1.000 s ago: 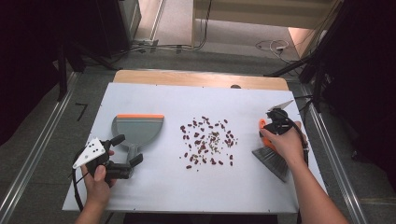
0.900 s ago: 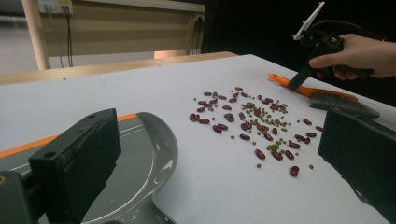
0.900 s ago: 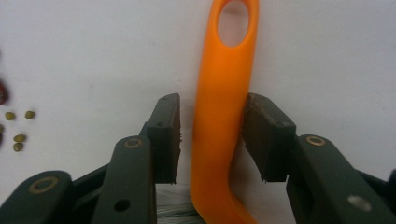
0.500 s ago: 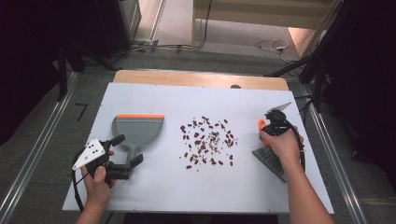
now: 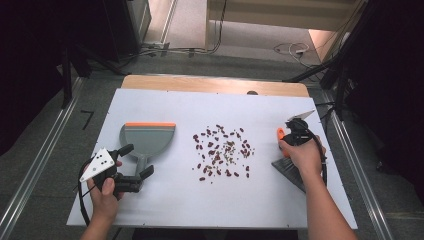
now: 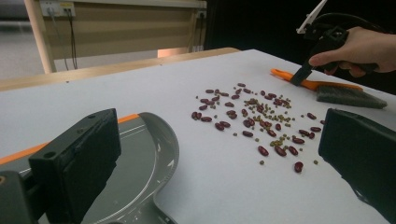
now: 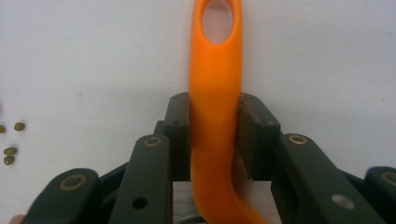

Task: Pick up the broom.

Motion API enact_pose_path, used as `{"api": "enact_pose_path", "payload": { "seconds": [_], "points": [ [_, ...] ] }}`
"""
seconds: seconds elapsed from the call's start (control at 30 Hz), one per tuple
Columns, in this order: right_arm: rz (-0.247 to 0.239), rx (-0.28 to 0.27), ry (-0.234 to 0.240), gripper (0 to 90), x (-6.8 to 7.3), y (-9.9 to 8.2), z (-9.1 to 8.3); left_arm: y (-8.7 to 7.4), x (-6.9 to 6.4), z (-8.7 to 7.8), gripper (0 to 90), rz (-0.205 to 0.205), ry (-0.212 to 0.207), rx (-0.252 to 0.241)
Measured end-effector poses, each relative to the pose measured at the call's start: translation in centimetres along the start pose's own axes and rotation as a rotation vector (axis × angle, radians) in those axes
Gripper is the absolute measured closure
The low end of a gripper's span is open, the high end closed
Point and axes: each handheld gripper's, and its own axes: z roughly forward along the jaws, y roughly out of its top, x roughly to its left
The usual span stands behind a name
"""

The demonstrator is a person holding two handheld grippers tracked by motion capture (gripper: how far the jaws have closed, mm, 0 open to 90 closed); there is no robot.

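A grey dustpan (image 5: 148, 138) with an orange lip lies at the left of the white table (image 5: 165, 102). My left gripper (image 5: 138, 161) stands open at the dustpan's handle, one jaw on each side; the pan (image 6: 135, 163) lies between the wide-apart jaws of my left gripper (image 6: 224, 156). Red beans and small green ones (image 5: 222, 150) are scattered mid-table. My right gripper (image 5: 291, 133) is shut on the orange handle (image 7: 215, 107) of a brush, and its grey bristles (image 5: 289, 170) rest on the table by my hand. The pads (image 7: 180, 135) press the handle on both sides.
The table's wooden far edge (image 5: 215, 84) runs across the back. Metal rails (image 5: 35, 165) flank the table on the floor. Cables (image 5: 292, 49) lie on the floor beyond. Bare tabletop lies between the beans (image 6: 252, 116) and the brush (image 6: 348, 95).
My right forearm has swung slightly to the left while the gripper stays on the brush handle. The left gripper, dustpan and beans have not moved.
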Motion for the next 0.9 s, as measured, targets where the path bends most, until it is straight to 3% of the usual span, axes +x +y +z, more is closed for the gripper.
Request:
{"api": "enact_pose_path", "payload": {
  "seconds": [0.2,0.3,0.43,0.5,0.53,0.57,0.63,0.7,0.73,0.8,0.83,0.9],
  "points": [
    [-0.012,-0.022,-0.015,66.3,0.2,-0.3,0.0,0.0,0.1,-0.2,0.1,0.008,0.013,0.005],
    [0.006,-0.061,0.024,66.4,-0.3,-0.8,-0.1,0.0,0.2,-0.2,0.1,0.008,0.014,0.005],
    [-0.001,-0.122,0.033,66.5,-0.4,-1.7,-0.1,0.0,0.2,-0.1,0.1,0.008,0.015,0.007],
    [-0.001,-0.178,0.048,66.5,-0.5,-2.5,-0.3,0.0,0.2,-0.1,0.1,0.01,0.014,0.007],
    [-0.001,-0.178,0.048,66.5,-0.5,-2.5,-0.3,0.0,0.2,-0.1,0.1,0.011,0.014,0.007],
    [0.0,-0.23,0.068,66.6,-0.7,-3.1,-0.7,0.0,0.1,-0.1,0.1,0.01,0.015,0.007],
    [0.003,-0.259,0.082,66.6,-0.8,-3.4,-1.0,0.0,0.1,0.0,0.1,0.011,0.016,0.01],
    [0.007,-0.35,0.126,66.6,-1.2,-4.5,-2.1,0.0,0.1,0.0,0.1,0.015,0.015,0.012],
    [0.007,-0.35,0.126,66.6,-1.2,-4.5,-2.1,0.0,0.0,0.0,0.1,0.017,0.012,0.012],
    [-0.015,-0.443,0.158,66.6,-1.4,-5.8,-3.1,0.1,-0.1,0.1,0.1,0.019,0.011,0.01],
    [-0.018,-0.465,0.137,66.6,-1.4,-6.2,-3.4,0.1,-0.2,0.1,0.1,0.02,0.011,0.009],
    [-0.022,-0.525,0.161,66.6,-1.6,-7.0,-3.8,0.1,-0.3,0.0,0.1,0.022,0.011,0.009]
  ]
}}
